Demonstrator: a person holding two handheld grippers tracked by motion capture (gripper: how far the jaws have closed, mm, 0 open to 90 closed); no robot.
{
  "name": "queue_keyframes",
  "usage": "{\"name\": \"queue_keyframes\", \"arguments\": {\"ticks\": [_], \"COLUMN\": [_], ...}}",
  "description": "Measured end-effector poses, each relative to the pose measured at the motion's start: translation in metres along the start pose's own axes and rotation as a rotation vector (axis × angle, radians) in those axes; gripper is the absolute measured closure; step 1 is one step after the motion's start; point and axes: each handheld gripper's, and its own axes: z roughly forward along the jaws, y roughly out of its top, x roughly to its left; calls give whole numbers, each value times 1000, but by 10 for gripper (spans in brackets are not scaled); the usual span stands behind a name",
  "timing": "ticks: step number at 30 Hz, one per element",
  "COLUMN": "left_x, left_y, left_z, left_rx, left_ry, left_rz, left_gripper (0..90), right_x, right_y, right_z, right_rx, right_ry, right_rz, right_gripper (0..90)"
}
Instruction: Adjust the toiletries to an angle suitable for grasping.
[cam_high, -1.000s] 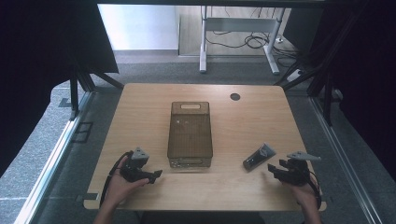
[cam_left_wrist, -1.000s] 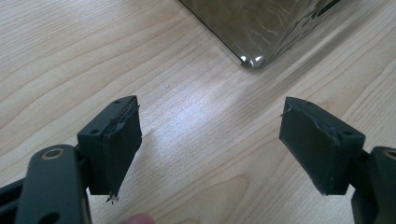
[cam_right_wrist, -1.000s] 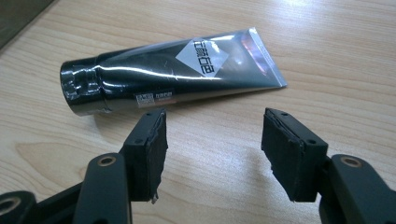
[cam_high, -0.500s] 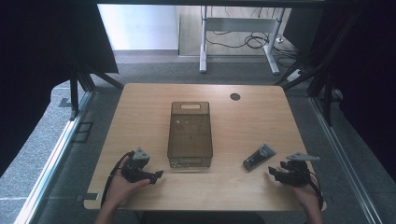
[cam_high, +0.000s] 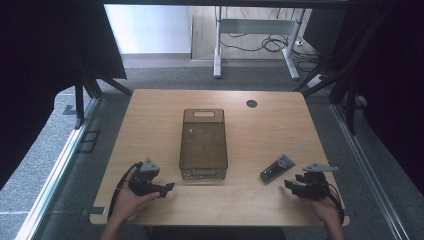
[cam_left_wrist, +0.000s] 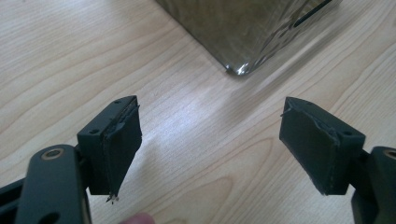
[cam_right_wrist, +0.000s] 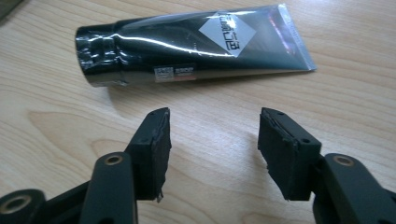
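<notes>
A dark shiny tube lies flat on the wooden table, to the right of a smoky see-through bin. In the right gripper view the tube lies crosswise just beyond the jaws, cap end to the left. My right gripper rests near the table's front right, open, its jaws having just been closing a little with nothing between them. Low at the front left, my left gripper is open over bare wood, with the bin's corner ahead.
A small black round hole sits in the table's far right part. A desk frame with cables stands on the floor beyond the table. Dark curtains hang at both sides.
The right gripper's jaws stand slightly narrower than before. Both hands stay where they were.
</notes>
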Motion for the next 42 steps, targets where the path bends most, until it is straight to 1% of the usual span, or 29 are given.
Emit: {"name": "queue_keyframes", "arguments": {"ticks": [1, 2, 3, 4, 5, 6, 7, 8, 9, 10, 11, 12, 13, 14, 15, 16, 17, 18, 19, 21, 24, 26, 29, 31, 35, 39, 42], "left_x": [0, -1, -1, -2, -4, -4, -6, -6, -7, -7, -7, -7, -6, -5, -5, -4, -4, -4, -4, -4, -4, -4, -4, -4, -2, -1, 0], "left_y": [0, 0, 0, 0, -1, -1, -1, -1, 0, 0, 1, 1, 1, 1, 0, -1, -1, -1, -3, -3, -4, -4, -4, -4, -5, -5, -5], "left_z": [-1, -2, -2, -2, -3, -3, -6, -6, -7, -8, -8, -8, -7, -6, -5, -5, -5, -5, -7, -8, -10, -10, -8, -8, -10, -11, -11], "left_rx": [-6, -9, -10, -13, -15, -15, -24, -24, -28, -35, -39, -39, -36, -30, -26, -22, -22, -24, -30, -31, -34, -33, -28, -28, -32, -38, -34], "left_ry": [-2, -7, -9, -12, -20, -20, -27, -27, -30, -31, -38, -38, -37, -35, -33, -32, -31, -31, -31, -30, -25, -23, -24, -23, -19, -19, -18], "left_rz": [0, 8, 12, 13, 18, 18, 21, 21, 24, 23, 17, 17, 19, 16, 16, 13, 12, 11, 6, 6, 2, -1, -4, -5, -7, -14, -14], "left_gripper": [215, 214, 214, 214, 215, 215, 215, 215, 215, 215, 215, 215, 215, 215, 215, 215, 215, 215, 215, 215, 216, 216, 216, 216, 216, 216, 216], "right_x": [0, 2, 2, 3, 4, 4, 6, 6, 10, 10, 15, 15, 17, 21, 24, 26, 30, 30, 35, 36, 45, 49, 54, 54, 58, 60, 60], "right_y": [0, 3, 3, 9, 13, 13, 24, 24, 34, 34, 41, 41, 44, 46, 48, 49, 50, 50, 51, 51, 54, 58, 65, 66, 72, 76, 80], "right_z": [0, -4, -4, -10, -13, -13, -21, -21, -25, -25, -25, -25, -25, -23, -21, -18, -12, -12, -6, -4, 5, 10, 19, 20, 27, 34, 39], "right_rx": [4, 22, 22, 63, 80, 80, 118, 118, 157, 157, 204, 204, 221, 250, 273, 294, 321, 321, 342, 346, 374, 390, 405, 406, 423, 428, 423], "right_ry": [8, 17, 17, 15, 15, 15, 26, 26, 45, 45, 57, 57, 62, 71, 80, 93, 120, 120, 137, 140, 149, 150, 159, 159, 153, 151, 152], "right_rz": [8, 7, 7, -7, -4, -4, -30, -30, -60, -60, -94, -94, -111, -140, -156, -167, -177, -177, -190, -196, -230, -251, -268, -272, -283, -282, -277], "right_gripper": [481, 535, 535, 650, 711, 711, 788, 788, 837, 837, 858, 858, 869, 882, 889, 897, 900, 900, 900, 900, 900, 900, 900, 900, 900, 900, 900]}}
